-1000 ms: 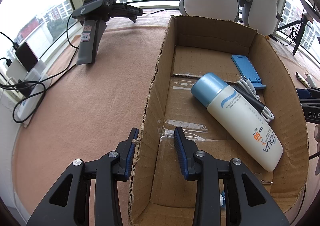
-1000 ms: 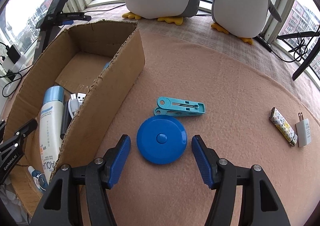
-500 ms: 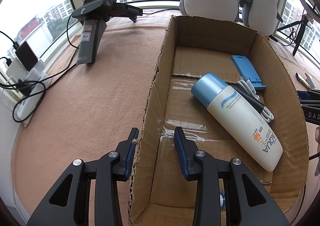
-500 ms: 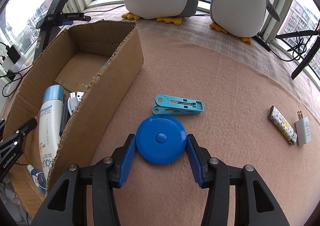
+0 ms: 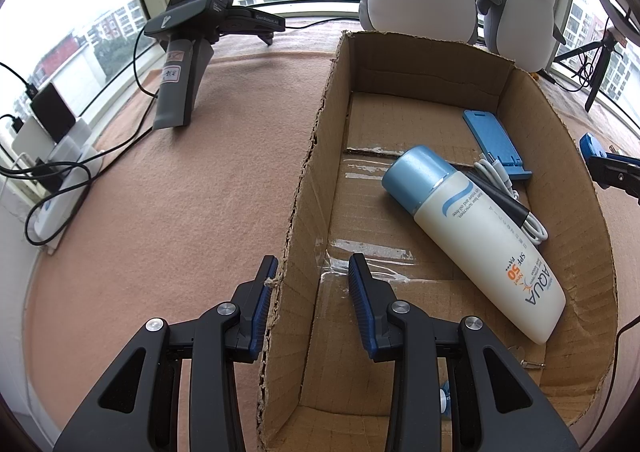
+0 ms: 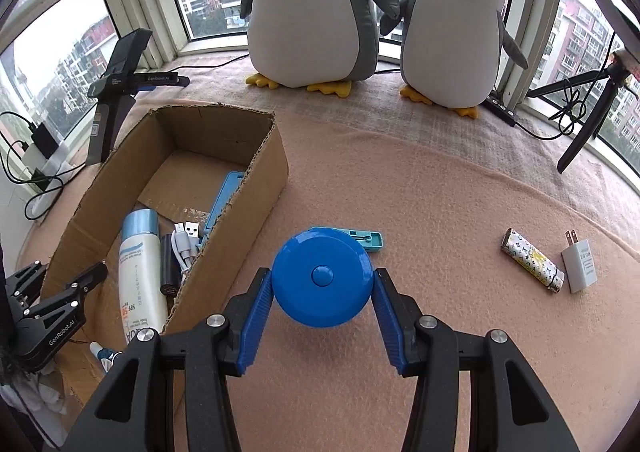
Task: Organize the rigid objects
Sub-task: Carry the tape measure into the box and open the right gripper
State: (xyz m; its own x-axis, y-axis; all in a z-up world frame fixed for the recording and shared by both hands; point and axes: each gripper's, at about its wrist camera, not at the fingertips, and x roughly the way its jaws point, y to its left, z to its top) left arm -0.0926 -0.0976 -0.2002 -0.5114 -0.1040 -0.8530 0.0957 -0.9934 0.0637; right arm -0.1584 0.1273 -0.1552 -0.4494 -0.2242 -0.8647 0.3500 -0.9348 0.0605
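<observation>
A round blue tape measure (image 6: 322, 276) hangs just above the pink cloth, and my right gripper (image 6: 322, 282) is shut on its two sides. Behind it, partly hidden, lies a teal clothespin (image 6: 362, 241). The cardboard box (image 6: 256, 188) stands to the left and holds a white sunscreen bottle (image 5: 472, 236), a blue phone stand (image 5: 496, 140) and a white cable (image 5: 506, 182). My left gripper (image 5: 313, 264) is open and straddles the box's left wall (image 5: 316, 140), with the left finger against the cardboard.
A patterned lighter (image 6: 532, 264) and a white charger plug (image 6: 580, 264) lie on the cloth at the right. Two plush penguins (image 6: 316, 8) stand at the window. A spare grey gripper (image 5: 192, 52) and power cables (image 5: 48, 188) sit left of the box.
My right gripper closed on the blue tape measure and lifted it off the cloth, so it now covers part of the clothespin. The left gripper has not moved.
</observation>
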